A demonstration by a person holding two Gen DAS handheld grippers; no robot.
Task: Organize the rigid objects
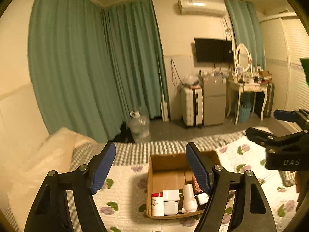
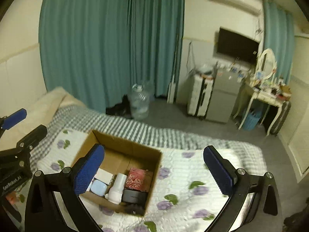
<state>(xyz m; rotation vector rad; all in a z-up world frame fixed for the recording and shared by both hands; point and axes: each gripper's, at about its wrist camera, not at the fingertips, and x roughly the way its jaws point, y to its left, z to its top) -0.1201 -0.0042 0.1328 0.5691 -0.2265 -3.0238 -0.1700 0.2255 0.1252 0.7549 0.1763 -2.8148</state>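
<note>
An open cardboard box (image 1: pixel 154 172) sits on the flowered quilt; it also shows in the right wrist view (image 2: pixel 154 166). Inside lie a white bottle with a red cap (image 1: pixel 156 203), a white charger (image 1: pixel 171 194), a white earbud case (image 1: pixel 170 207), a white cylinder bottle (image 1: pixel 189 197) (image 2: pixel 117 187), a red patterned box (image 2: pixel 138 179) and a black box (image 2: pixel 134 196). My left gripper (image 1: pixel 151 166) is open and empty above the box's left side. My right gripper (image 2: pixel 154 168) is open and empty, held above the box's right edge.
The bed's quilt (image 2: pixel 193 183) spreads to the right of the box. A pillow (image 1: pixel 48 154) lies at the left. Beyond the bed are a water jug (image 1: pixel 140 124), a suitcase (image 1: pixel 191 106), a small fridge (image 1: pixel 214 100) and a dressing table (image 1: pixel 249 89).
</note>
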